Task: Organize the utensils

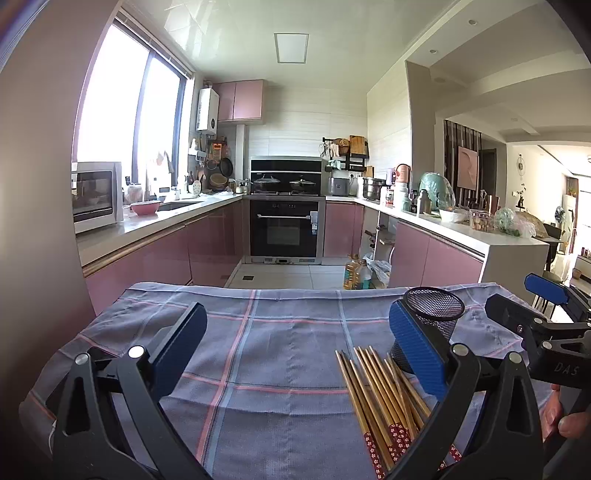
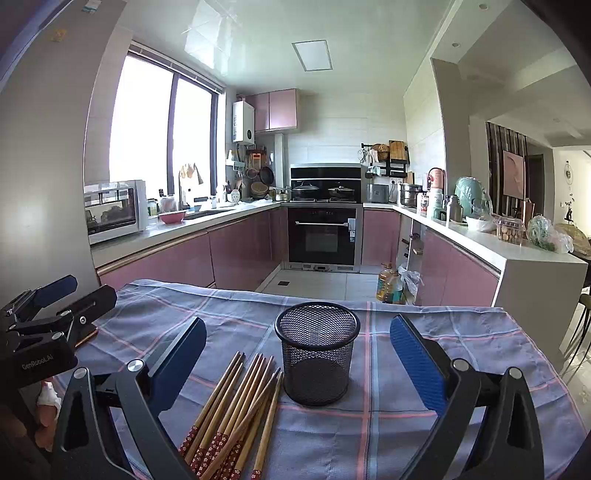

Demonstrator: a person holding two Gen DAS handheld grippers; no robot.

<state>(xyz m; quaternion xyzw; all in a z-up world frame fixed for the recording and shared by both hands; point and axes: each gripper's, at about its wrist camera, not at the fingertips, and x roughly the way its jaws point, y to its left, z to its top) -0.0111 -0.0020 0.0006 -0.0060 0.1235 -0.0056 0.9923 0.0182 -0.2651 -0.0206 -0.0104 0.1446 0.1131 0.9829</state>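
handheld claw pair: appearance

left claw [image 1: 295, 347]: black plastic frame with triangular cut-outs, silver round pivot bolts, blue textured rectangular pads; white "genrobot.ai" lettering on its black body in the right wrist view.
right claw [image 2: 297, 354]: same black frame, silver bolts, blue ribbed pads; white "das" lettering in the left wrist view.
bare skin, fingers [image 1: 570, 421] beside handle.

Light: bright daylight from window [image 1: 125, 110], blown out | ceiling [image 2: 236, 33] glare | focus: sharp | edges: fisheye-bent, dark vignette

Black mesh cup [image 2: 317, 354] upright just right of bamboo chopsticks [image 2: 236, 417] on checked cloth [image 2: 406, 435]
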